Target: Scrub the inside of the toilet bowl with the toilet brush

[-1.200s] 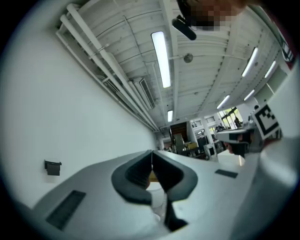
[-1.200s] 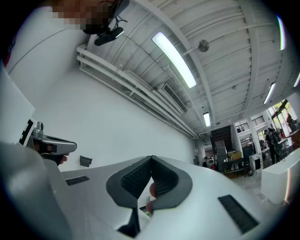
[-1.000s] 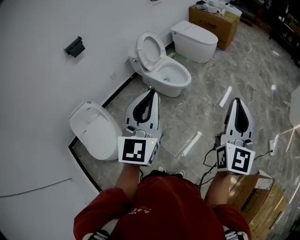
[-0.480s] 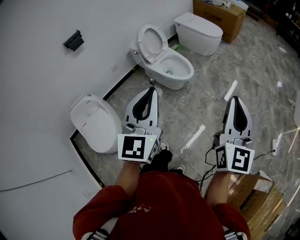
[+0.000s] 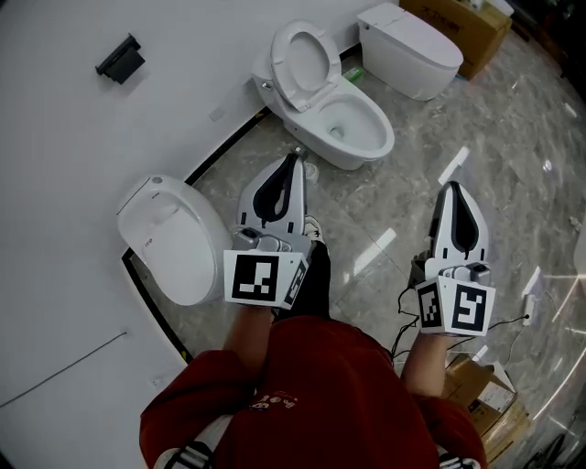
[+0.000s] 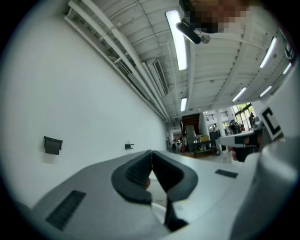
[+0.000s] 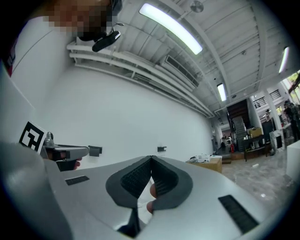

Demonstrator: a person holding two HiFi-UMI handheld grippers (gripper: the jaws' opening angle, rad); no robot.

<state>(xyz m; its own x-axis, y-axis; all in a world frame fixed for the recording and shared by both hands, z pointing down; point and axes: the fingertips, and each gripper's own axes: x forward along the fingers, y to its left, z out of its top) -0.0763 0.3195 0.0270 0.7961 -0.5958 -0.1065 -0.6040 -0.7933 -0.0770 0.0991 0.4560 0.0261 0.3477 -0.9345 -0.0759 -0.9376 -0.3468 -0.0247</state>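
The open toilet [image 5: 341, 124] stands by the wall with its seat and lid [image 5: 302, 57] raised; its bowl is white and bare inside. No toilet brush shows in any view. My left gripper [image 5: 293, 158] points at the near rim of that bowl and stays a little short of it, jaws together, nothing held. My right gripper [image 5: 455, 186] hangs over the floor to the right of the bowl, also shut and holding nothing. In the left gripper view the pads [image 6: 140, 173] meet at the tip; in the right gripper view the pads [image 7: 136, 178] do the same.
A closed white toilet [image 5: 169, 240] sits at the left by the wall, another [image 5: 414, 50] behind the open one. A cardboard box [image 5: 469, 20] stands at the top right, more boxes [image 5: 485, 394] and cables at my right foot. A black fixture [image 5: 119, 58] is mounted on the wall.
The person has stepped forward, one leg now showing between the grippers. Both grippers have travelled forward and lower, still shut, and the open toilet is nearer the left gripper's tip.
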